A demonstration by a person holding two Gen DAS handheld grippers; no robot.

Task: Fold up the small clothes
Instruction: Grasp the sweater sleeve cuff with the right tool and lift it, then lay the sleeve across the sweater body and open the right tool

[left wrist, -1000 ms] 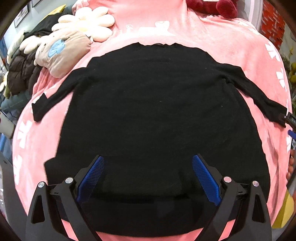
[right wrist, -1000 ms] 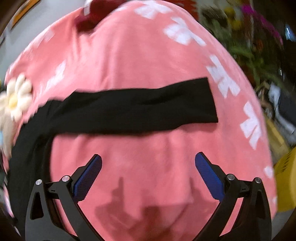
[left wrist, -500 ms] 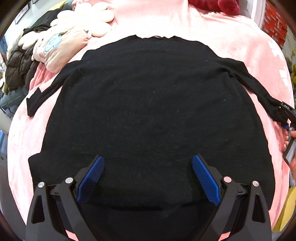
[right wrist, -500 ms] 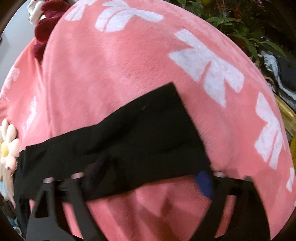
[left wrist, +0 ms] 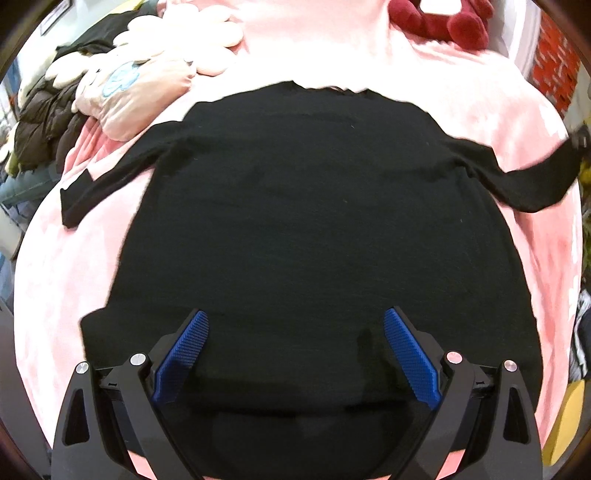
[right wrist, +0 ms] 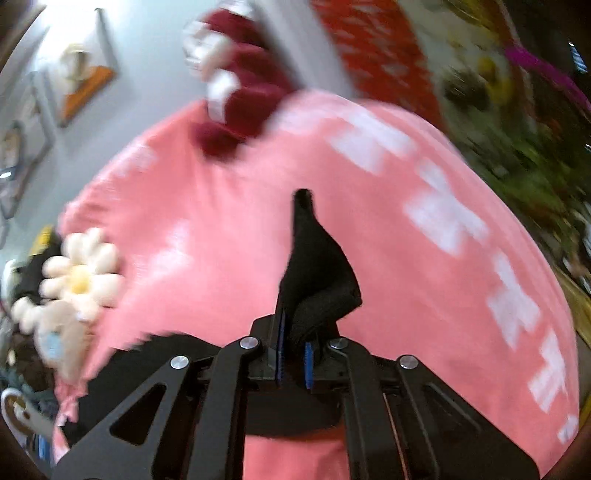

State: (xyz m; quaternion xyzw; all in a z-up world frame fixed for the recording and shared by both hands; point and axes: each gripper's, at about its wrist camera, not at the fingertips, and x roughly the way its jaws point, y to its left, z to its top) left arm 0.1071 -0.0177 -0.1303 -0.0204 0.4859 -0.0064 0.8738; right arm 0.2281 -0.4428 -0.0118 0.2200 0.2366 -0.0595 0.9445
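A black long-sleeved top (left wrist: 314, 229) lies flat on a pink blanket (left wrist: 66, 280), neck at the far side. My left gripper (left wrist: 295, 354) is open and empty, hovering over the hem. My right gripper (right wrist: 293, 354) is shut on the cuff of the top's right sleeve (right wrist: 314, 273), which sticks up between the pads. In the left wrist view that sleeve (left wrist: 532, 184) is lifted off the blanket at the far right. The left sleeve (left wrist: 99, 184) lies flat, stretched out to the left.
Plush flower cushions (left wrist: 147, 77) and a dark jacket (left wrist: 40, 125) lie at the far left. A dark red plush toy (left wrist: 439, 18) sits at the far edge. Plants (right wrist: 517, 122) stand to the right of the bed.
My right gripper went down onto the right sleeve's cuff, shut on it and lifted it off the blanket. The left gripper stayed open over the hem.
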